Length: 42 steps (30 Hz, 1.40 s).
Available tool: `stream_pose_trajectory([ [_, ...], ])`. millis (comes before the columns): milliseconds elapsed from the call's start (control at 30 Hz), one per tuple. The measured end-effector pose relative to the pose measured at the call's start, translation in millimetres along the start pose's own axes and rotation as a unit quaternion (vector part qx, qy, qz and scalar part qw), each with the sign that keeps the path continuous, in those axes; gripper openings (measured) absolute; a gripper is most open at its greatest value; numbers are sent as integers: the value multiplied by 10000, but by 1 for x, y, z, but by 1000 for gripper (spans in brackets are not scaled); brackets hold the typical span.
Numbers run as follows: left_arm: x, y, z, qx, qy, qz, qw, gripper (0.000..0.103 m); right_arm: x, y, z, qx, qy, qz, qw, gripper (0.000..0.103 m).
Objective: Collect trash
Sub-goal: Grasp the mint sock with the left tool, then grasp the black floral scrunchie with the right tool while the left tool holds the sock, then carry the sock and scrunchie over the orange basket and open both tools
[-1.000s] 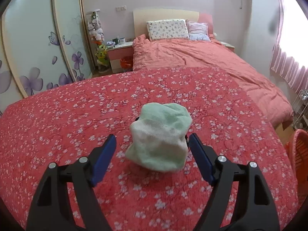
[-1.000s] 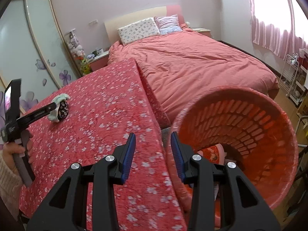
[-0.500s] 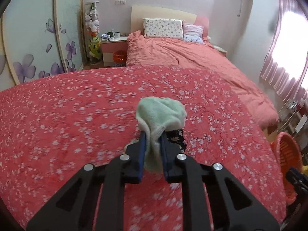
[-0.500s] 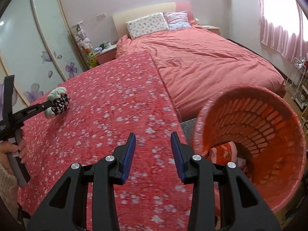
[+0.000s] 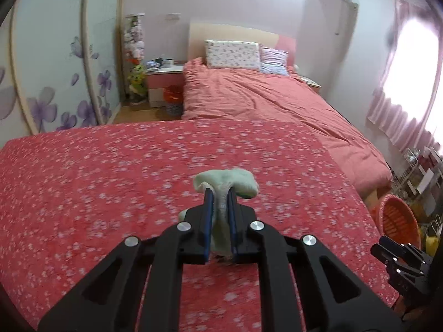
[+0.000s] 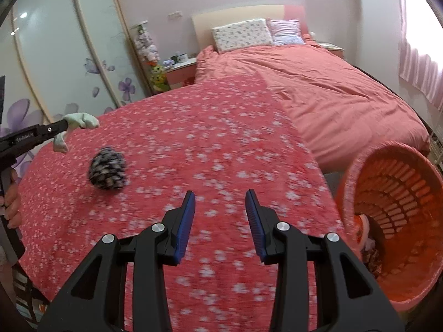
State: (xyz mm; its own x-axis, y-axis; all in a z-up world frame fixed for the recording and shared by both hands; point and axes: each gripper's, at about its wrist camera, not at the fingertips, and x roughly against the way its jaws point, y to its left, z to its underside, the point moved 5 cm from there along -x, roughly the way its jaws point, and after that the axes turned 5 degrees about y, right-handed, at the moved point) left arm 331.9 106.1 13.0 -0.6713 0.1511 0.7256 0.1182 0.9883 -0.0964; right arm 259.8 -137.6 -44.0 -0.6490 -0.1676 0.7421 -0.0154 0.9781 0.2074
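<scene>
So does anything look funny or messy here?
Yes. The left gripper pinches only the mint-green cloth. A black-and-white speckled bundle lies by itself on the flowery red bedspread, below that cloth, far from the orange basket.

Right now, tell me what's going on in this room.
A person is collecting trash with two handheld grippers. The left gripper is shut on a green cloth, lifted off the red table. A black-and-white ball lies on the table below it. The right gripper is open and holds nothing, at the table's near edge. An orange basket sits to its right, with some items already inside.
</scene>
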Motion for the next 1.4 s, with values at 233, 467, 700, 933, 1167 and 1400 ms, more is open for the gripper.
stream_pose_trajectory([
  [233, 18, 71, 5, 393, -61, -475, 9981, 12, -19, 55, -13, 219, 101, -522, 9983, 39],
  [467, 32, 121, 15, 510, -93, -844, 9951, 12, -60, 119, -25, 318, 312, -1048, 9935, 52],
  [700, 36, 138, 19, 532, -97, -988, 9936, 13, -96, 161, -36, 605, 372, -803, 9942, 56],
  [933, 33, 119, 23, 478, -48, -809, 9956, 13, -102, 137, -20, 544, 743, -613, 9939, 9],
  [1167, 39, 73, 24, 204, -103, -609, 9979, 13, -45, 87, -21, 340, 212, -443, 9982, 8],
  [1400, 51, 8, 25, -172, -208, -385, 9989, 13, 16, 35, -22, 252, -403, 44, 9989, 8],
])
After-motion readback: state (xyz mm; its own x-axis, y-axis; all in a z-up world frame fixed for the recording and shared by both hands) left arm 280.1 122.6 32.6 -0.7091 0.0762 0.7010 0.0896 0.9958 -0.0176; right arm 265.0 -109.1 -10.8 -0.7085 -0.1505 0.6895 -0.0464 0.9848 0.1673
